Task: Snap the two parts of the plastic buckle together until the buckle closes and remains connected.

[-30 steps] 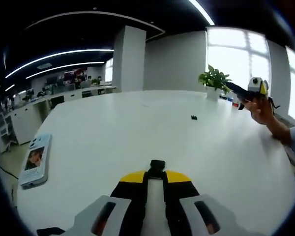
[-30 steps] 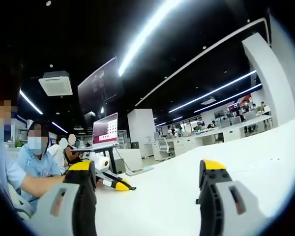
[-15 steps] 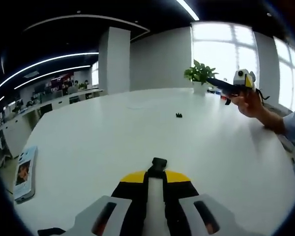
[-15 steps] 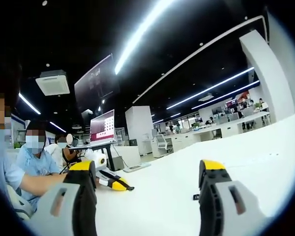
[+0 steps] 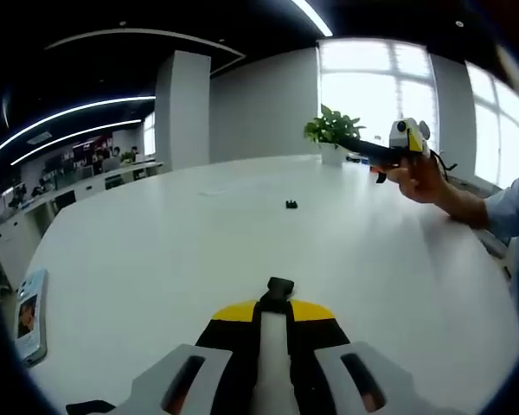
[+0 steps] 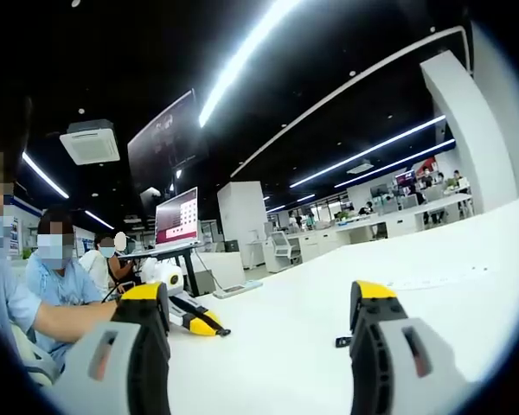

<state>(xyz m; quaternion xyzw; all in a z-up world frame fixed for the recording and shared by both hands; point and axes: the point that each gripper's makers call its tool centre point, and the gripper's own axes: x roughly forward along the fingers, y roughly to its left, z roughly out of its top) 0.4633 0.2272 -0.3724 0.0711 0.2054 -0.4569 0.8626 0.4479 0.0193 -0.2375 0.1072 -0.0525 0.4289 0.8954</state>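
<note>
While our left gripper [image 5: 274,322] stays pinched on one buckle half [image 5: 279,289], we have swung toward the far buckle half [image 5: 291,204], with our right gripper [image 6: 264,346] wide and empty.

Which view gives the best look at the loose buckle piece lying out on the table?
The left gripper view: the loose buckle piece lies in full view on the white table. The right gripper view shows it low beside a jaw.

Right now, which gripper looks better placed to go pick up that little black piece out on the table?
Probably the right gripper: its jaws are open and empty, and the loose piece lies near one. The left gripper is shut on the other buckle part.
</note>
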